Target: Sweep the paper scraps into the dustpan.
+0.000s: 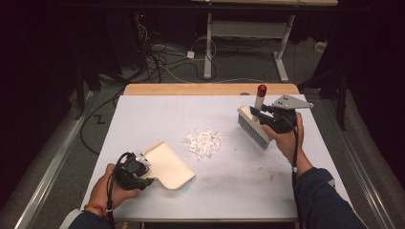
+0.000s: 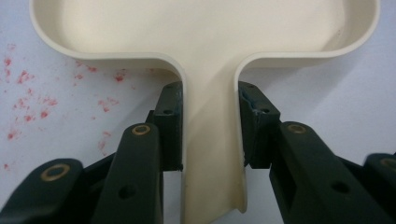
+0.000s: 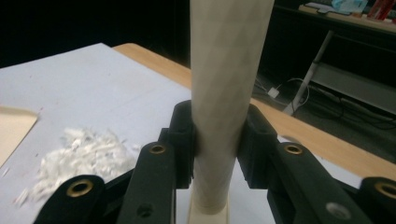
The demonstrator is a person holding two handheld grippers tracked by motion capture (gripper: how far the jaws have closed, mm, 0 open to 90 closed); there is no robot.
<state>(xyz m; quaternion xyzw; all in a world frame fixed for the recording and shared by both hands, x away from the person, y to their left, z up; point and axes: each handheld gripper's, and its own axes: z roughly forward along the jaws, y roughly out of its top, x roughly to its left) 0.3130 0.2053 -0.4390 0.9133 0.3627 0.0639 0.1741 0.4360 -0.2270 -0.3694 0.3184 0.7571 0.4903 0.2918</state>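
Observation:
A cream dustpan [image 1: 167,164] lies flat on the white table at the front left, its mouth toward the middle. My left gripper [image 1: 143,177] is shut on the dustpan's handle [image 2: 210,154], a jaw on each side. A pile of white paper shreds [image 1: 204,140] sits mid-table; the same shreds [image 3: 79,161] lie left of the right jaws. My right gripper [image 1: 260,113] is shut on the cream handle [image 3: 224,93] of a hand brush [image 1: 253,126] with grey bristles and a red handle tip. The brush hangs tilted above the table, right of the shreds.
Red stains [image 2: 28,102] mark the table surface left of the dustpan handle. A wooden strip [image 1: 210,89] edges the table's far side. Beyond it stand a desk frame [image 1: 248,43] and floor cables [image 1: 167,57]. Dark floor surrounds the table.

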